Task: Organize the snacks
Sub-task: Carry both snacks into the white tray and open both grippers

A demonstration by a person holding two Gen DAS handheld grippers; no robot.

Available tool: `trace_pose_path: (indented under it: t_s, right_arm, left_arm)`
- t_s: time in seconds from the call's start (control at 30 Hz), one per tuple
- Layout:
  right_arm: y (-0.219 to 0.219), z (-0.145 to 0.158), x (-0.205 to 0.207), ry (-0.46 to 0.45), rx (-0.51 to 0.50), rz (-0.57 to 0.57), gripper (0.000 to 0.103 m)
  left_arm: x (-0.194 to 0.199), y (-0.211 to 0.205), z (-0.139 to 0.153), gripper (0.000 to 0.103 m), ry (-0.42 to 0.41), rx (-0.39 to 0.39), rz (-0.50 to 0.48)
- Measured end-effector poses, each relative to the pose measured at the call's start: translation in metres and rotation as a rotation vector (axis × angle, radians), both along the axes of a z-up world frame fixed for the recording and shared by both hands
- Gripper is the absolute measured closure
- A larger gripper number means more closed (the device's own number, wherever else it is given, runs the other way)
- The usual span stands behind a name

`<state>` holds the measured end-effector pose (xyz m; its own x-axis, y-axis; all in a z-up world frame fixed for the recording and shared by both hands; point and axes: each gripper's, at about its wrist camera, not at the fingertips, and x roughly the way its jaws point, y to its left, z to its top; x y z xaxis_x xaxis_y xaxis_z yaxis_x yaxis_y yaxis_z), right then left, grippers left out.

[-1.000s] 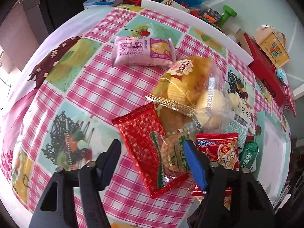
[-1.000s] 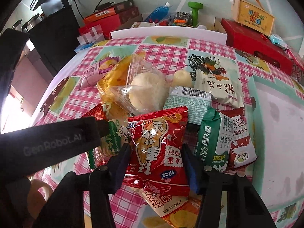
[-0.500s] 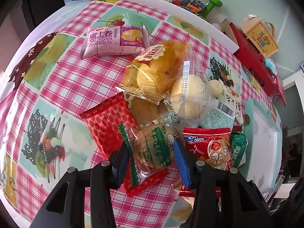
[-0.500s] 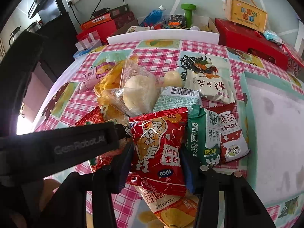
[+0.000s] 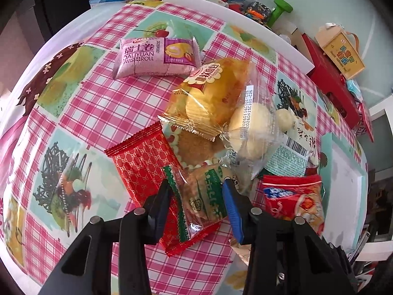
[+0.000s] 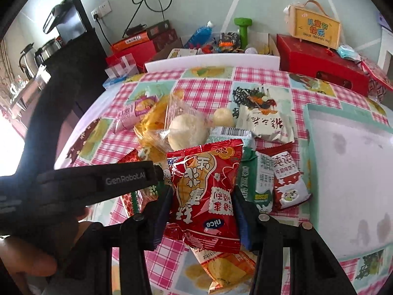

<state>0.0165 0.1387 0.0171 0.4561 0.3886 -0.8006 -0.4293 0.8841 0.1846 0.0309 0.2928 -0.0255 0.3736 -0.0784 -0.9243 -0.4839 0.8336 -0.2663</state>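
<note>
**A lived-in home room**

A domestic room is indicated: a table is covered by a pink-checked fruit-print oilcloth (image 6: 208, 86), red gift boxes (image 6: 321, 61) are stacked at 1 o'clock, and steel kettles (image 6: 39, 54) are seen at 10 o'clock.

A table with a pink checked tablecloth (image 5: 103, 113) carries a pink Swiss roll packet (image 5: 154, 57) far ahead of the left gripper (image 5: 196, 194), and a red patterned packet (image 5: 145, 164) just ahead-left.

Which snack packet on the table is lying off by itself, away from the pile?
The pink Swiss roll packet. It lies alone on the checked cloth; every other packet overlaps or touches a neighbour.
</note>
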Motion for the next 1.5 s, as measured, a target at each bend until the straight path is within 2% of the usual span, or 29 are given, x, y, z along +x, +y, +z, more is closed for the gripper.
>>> trace_pose_path:
  t_s: [0.1,0.4,0.57,0.63,0.83,0.9,0.93,0.97,1.23,1.5]
  right_arm:
    - [-0.012,0.011,-0.003,-0.023,0.002,-0.033,0.053]
    - [-0.062,0.026,0.007,-0.065,-0.036,-0.184,0.053]
    - [-0.092,0.024,0.017,-0.040,-0.032,-0.269,0.053]
    - [-0.099,0.023,0.020,-0.033,-0.031,-0.291,0.053]
    - [-0.111,0.015,0.026,0.002,-0.034,-0.323,0.053]
    - [-0.112,0.015,0.025,0.005,-0.034,-0.329,0.053]
    - [-0.114,0.015,0.025,0.006,-0.032,-0.333,0.053]
    - [-0.115,0.015,0.025,0.007,-0.030,-0.335,0.053]
    - [-0.123,0.017,0.028,0.013,-0.006,-0.360,0.053]
    - [-0.141,0.021,0.034,0.010,0.010,-0.405,0.053]
  left_arm:
    - [-0.005,0.002,0.004,0.058,-0.010,0.004,-0.008]
    - [0.003,-0.015,0.003,0.043,0.011,0.053,-0.063]
    - [0.011,-0.030,-0.001,0.030,0.033,0.117,-0.097]
    - [0.014,-0.036,-0.003,0.029,0.045,0.154,-0.108]
    - [0.022,-0.053,-0.009,0.029,0.082,0.288,-0.120]
    - [0.024,-0.056,-0.010,0.036,0.086,0.312,-0.113]
    - [0.024,-0.056,-0.009,0.047,0.086,0.324,-0.110]
    - [0.026,-0.058,-0.009,0.047,0.083,0.331,-0.106]
    - [0.019,-0.049,0.001,0.049,0.045,0.242,-0.075]
    - [0.004,-0.051,0.027,0.049,-0.030,0.242,-0.071]
